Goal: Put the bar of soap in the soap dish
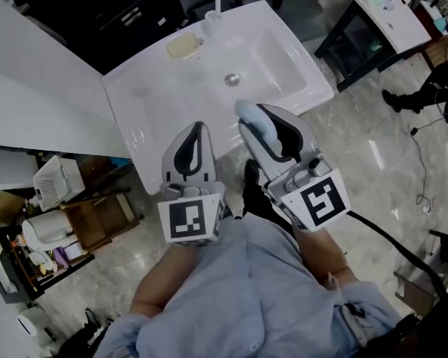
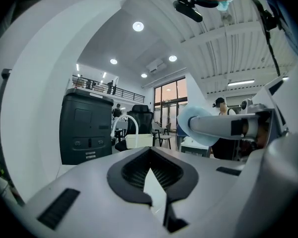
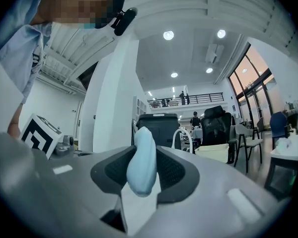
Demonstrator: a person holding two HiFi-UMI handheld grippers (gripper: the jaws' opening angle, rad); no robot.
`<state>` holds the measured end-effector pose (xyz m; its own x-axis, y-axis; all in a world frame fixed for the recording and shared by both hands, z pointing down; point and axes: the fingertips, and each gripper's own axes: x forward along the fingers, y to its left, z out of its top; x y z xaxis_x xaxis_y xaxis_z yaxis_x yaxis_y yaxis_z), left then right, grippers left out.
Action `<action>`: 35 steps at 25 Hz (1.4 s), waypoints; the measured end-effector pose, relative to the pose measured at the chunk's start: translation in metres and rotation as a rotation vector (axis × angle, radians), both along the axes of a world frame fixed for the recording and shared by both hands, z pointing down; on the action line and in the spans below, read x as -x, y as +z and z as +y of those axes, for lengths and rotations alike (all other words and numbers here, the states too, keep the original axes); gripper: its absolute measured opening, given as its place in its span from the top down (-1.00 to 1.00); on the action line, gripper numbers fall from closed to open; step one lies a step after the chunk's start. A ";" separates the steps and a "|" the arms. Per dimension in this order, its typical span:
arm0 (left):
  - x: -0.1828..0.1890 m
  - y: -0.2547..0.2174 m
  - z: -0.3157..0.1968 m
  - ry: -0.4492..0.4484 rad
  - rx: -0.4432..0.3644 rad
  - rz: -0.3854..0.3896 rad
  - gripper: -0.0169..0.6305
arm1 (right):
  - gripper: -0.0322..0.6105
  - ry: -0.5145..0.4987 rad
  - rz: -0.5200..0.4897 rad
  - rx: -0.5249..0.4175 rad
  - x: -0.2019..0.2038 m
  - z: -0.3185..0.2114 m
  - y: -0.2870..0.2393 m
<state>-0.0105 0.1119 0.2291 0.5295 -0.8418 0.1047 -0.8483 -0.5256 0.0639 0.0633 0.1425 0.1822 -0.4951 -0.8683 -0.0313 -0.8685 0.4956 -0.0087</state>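
Pale-blue shirt sleeves fill the bottom of the head view. Just above them, at mid-frame, the right gripper [image 1: 260, 121] is clamped on the light blue bar of soap [image 3: 141, 157], which stands on edge between its pads. Beside it, the left gripper [image 1: 198, 129] has its jaws together and empty. Both hover over the near rim of the white sink [image 1: 134, 103]. What looks like the soap dish [image 1: 183, 47] sits at the sink's upper left corner, well apart from the soap.

Head cam: high, steeply down on the sink [image 1: 284, 73]. Gripper cams: low, tight behind own jaws, facing level — both catch black cabinet [image 2: 87, 128] and faucet [image 2: 124, 116]; left's also sees right gripper [image 2: 198, 125] at frame right.
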 end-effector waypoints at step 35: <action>0.002 -0.015 -0.182 -0.360 -0.043 0.018 0.93 | 0.51 -0.355 0.051 -0.012 0.002 -0.206 0.010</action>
<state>-0.0121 -0.0698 0.2143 0.1995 -0.9782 0.0584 -0.9785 -0.1957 0.0648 0.0614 -0.0637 0.1923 -0.7668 -0.6418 -0.0084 -0.6416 0.7661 0.0378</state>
